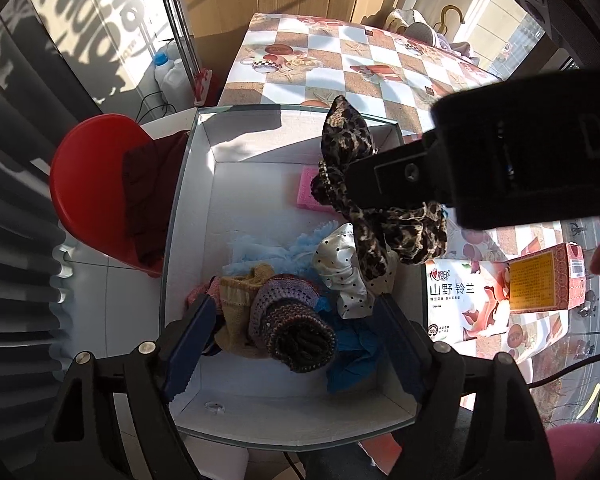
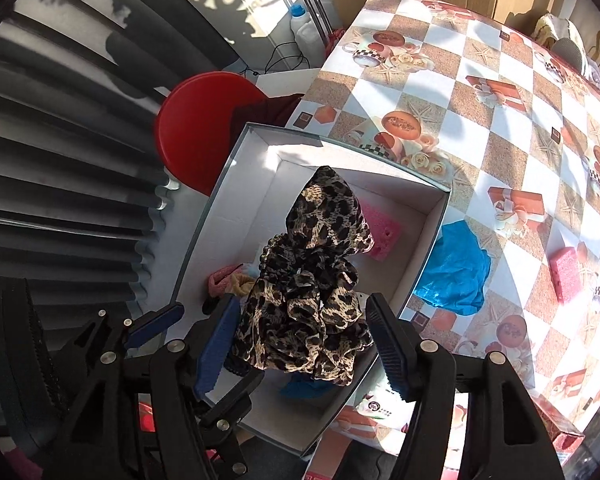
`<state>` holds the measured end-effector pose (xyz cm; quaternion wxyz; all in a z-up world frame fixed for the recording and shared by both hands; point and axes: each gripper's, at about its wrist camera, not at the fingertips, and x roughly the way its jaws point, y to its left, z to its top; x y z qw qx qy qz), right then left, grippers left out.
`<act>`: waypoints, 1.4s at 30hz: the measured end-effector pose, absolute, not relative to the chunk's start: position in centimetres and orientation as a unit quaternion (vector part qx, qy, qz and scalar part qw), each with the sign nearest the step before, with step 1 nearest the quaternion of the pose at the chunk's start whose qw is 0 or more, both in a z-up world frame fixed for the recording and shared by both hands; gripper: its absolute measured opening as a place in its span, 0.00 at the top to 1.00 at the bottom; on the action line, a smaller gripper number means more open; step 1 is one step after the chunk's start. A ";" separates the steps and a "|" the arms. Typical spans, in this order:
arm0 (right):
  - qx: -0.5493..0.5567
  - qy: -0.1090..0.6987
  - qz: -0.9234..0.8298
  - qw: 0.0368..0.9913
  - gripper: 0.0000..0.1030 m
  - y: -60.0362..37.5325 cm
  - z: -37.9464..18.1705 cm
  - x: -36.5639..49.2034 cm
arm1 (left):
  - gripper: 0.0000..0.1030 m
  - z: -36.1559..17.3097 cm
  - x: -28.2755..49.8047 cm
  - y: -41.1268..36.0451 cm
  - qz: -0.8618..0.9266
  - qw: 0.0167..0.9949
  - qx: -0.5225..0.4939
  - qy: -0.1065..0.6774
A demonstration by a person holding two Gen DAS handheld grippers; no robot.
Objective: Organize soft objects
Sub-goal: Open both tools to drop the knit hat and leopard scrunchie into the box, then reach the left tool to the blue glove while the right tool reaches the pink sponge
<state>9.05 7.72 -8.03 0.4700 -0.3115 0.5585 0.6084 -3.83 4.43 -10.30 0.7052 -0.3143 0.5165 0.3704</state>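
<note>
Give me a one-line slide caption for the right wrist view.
Right gripper holds a leopard-print scrunchie over the white box, pink sponge inside.

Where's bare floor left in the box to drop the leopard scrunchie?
Free: far-left floor of the white box, between the left wall and the pink sponge. Crowded: near end, knit hat and polka-dot cloth. Right tool holds the leopard scrunchie.

black angular left gripper [image 1: 296,344] and right gripper [image 2: 300,344], silver screws at pivots, ribbed blue pads [image 2: 216,356] lining both jaws.
</note>
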 end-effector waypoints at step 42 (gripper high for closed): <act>-0.255 0.694 0.392 0.547 0.00 -7.4 -14.6 42.6 | 0.00 -23.2 24.8 4.4 0.307 0.577 -0.204 0.729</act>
